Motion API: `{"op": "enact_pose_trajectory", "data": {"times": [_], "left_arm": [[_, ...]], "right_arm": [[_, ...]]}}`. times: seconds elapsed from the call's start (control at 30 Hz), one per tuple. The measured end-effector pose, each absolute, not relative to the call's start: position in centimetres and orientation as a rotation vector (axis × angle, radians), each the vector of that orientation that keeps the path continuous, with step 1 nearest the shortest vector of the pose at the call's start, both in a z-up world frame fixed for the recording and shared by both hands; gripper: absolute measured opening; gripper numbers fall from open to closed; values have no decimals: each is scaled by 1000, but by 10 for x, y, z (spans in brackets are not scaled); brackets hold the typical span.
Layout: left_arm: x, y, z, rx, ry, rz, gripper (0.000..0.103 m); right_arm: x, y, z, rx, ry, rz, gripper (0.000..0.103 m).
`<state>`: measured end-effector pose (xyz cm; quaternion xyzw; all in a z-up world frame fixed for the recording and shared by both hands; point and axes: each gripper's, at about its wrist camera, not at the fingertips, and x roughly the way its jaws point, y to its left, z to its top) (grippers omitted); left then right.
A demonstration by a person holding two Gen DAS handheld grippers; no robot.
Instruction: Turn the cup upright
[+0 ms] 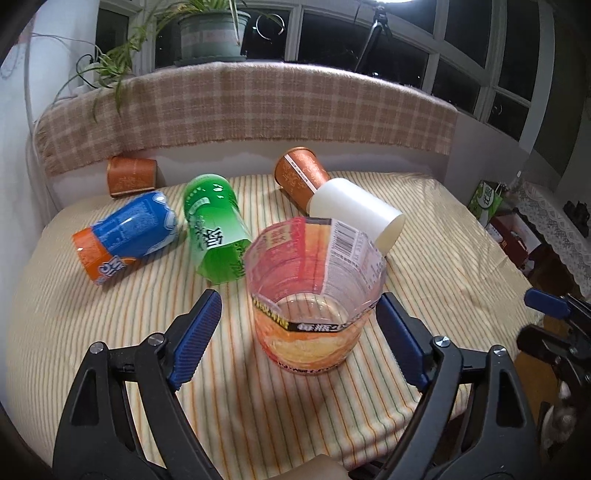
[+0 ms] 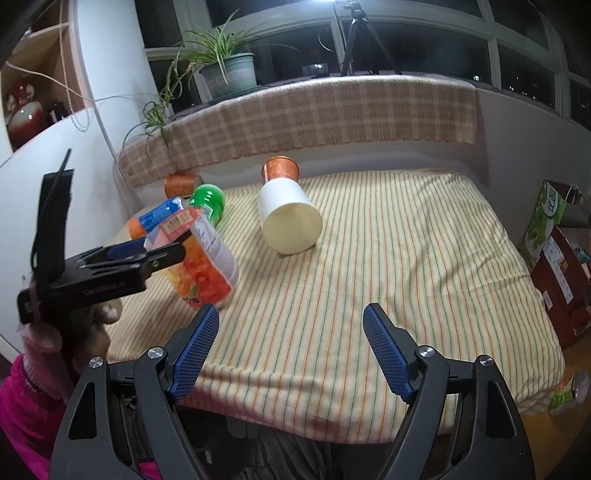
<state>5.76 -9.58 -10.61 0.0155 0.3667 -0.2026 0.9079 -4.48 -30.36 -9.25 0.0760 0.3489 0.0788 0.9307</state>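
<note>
I see both fisheye views bow hard and darken at the edges, lit by a glaring lamp (image 1: 388,2) overhead against black windows (image 2: 413,48), slightly motion-blurred.

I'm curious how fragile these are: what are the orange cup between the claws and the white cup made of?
The orange cup looks like thin clear plastic under a glossy printed label: its far wall shows through from inside, and the rim is faceted. The white cup looks like matte opaque plastic or coated paper; the pictures leave that open.
</note>
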Motion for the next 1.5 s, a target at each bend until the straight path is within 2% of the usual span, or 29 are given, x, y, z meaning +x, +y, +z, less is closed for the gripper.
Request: {"op": "enact_pose_trajectory", "data": {"times": [0.3, 0.43, 0.5, 0.57, 0.77, 1.0, 1.5], "left_arm": [[26, -68, -80, 5, 656, -372, 92], [5, -51, -63, -6, 537, -302, 92], [-5, -45, -54, 5, 476, -269, 93], [-15, -40, -46, 10, 419, -230, 102], [-32, -31, -31, 32, 325, -150, 103], [-34, -29, -31, 27, 342, -143, 103], [-39, -31, -25, 45, 330, -126, 103]], "right_arm": [[-37, -296, -79, 109, 644, 116, 80], [-35, -291, -75, 89, 615, 94, 80], [-36, -287, -72, 77, 591, 79, 80], [-38, -284, -69, 53, 566, 61, 83], [-38, -270, -59, -15, 507, 12, 85], [-42, -261, -51, -53, 432, -59, 90], [-42, -267, -39, -7, 394, -80, 90]]}}
